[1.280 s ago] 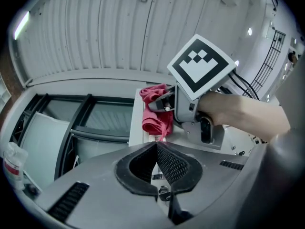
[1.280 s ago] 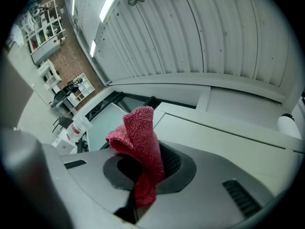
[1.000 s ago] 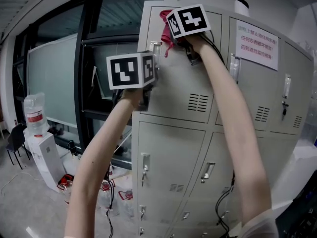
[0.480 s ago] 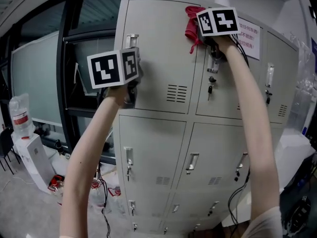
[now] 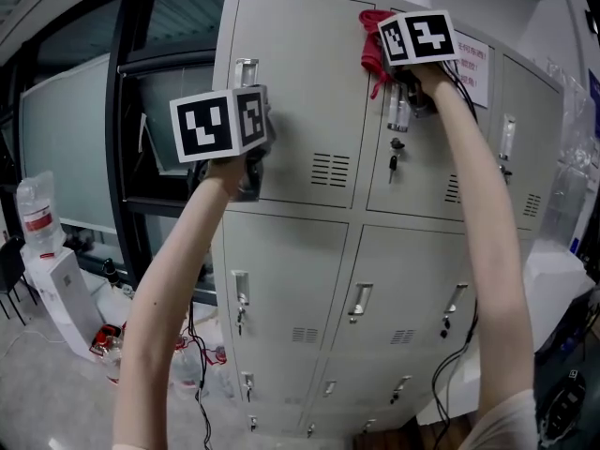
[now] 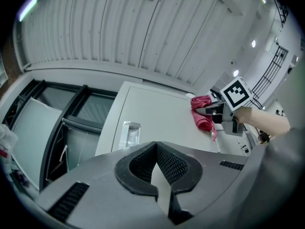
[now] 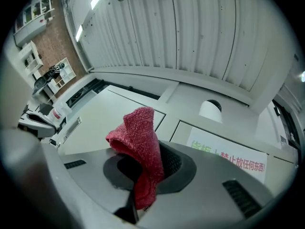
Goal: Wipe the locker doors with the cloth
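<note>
**Red cloth (image 7: 139, 137) pinched in right tool (image 7: 143, 178) high on locker**

The right tool is clamped on the cloth, which bunches above its tips at the upper right corner of the top-left locker door (image 5: 300, 92). The left tool (image 6: 159, 168), tips together and empty, sits just below that door's handle (image 5: 246, 71).

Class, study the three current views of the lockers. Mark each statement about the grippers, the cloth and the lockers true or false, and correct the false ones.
1. The right gripper has its jaws shut on a red cloth. True.
2. The left gripper grips a second cloth. False: nothing is between its jaws.
3. The red cloth is held up near the top of an upper locker door. True.
4. The paper notice hangs on a bottom-row locker. False: it is on an upper-row door.
</note>
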`<state>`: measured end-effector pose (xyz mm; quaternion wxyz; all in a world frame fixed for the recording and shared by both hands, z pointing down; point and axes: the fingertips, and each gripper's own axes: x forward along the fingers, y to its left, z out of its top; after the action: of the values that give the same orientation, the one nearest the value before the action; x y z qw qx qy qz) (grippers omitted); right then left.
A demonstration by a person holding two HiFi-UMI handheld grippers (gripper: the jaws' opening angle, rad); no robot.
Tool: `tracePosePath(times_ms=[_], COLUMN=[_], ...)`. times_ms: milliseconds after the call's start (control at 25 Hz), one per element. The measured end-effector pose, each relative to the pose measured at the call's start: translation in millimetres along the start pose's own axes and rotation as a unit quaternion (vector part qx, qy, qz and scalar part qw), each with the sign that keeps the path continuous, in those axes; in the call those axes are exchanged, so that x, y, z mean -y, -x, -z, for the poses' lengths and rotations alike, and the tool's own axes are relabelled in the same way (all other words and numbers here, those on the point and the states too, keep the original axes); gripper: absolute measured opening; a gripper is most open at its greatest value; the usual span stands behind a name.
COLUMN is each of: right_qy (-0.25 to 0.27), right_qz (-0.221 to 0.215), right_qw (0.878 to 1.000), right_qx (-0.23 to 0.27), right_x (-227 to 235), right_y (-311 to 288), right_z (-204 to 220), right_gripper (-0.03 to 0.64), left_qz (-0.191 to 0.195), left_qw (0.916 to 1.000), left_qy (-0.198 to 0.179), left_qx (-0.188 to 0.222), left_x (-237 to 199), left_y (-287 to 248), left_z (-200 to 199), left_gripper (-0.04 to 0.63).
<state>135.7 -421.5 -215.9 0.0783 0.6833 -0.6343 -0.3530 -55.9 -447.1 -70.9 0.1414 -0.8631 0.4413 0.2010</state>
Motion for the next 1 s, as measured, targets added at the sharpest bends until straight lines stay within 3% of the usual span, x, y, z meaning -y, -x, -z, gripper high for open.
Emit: tracePosePath(times_ms=[200, 360, 480, 800, 1000], right_qy=[-0.032, -0.076, -0.081, -0.083, -0.090], right_qz=[-0.002, -0.061, -0.107, -0.184, -0.200], right_qw=[0.999, 0.992, 0.985, 0.974, 0.972], right_qx=[0.016, 0.082, 0.106, 0.106, 0.088], right_x=[-2.7, -35.5, -75.3, -193.7, -236.5], right_y=[2.9, 14.3, 15.7, -8.4, -27.6], right_z=[-5.4, -31.8, -54.1, -72.2, -65.7], right_gripper=[0.031, 0.031, 0.031, 0.031, 0.031], left_qz=[-0.017, -0.034, -0.042, -0.067, -0.077], left_qw=[0.9998, 0.9993, 0.9989, 0.9970, 0.9955], left_qy=[-0.011, -0.017, -0.022, -0.033, -0.045], left_qx=[-0.004, -0.005, -0.006, -0.021, -0.031], left_x=[-13.1, -30.5, -41.4, -68.0, -79.9], left_y=[10.7, 23.1, 33.1, 55.8, 64.0], left_z=[-3.2, -6.6, -7.7, 2.8, 12.6], left_gripper=[0.015, 0.017, 0.017, 0.015, 0.015])
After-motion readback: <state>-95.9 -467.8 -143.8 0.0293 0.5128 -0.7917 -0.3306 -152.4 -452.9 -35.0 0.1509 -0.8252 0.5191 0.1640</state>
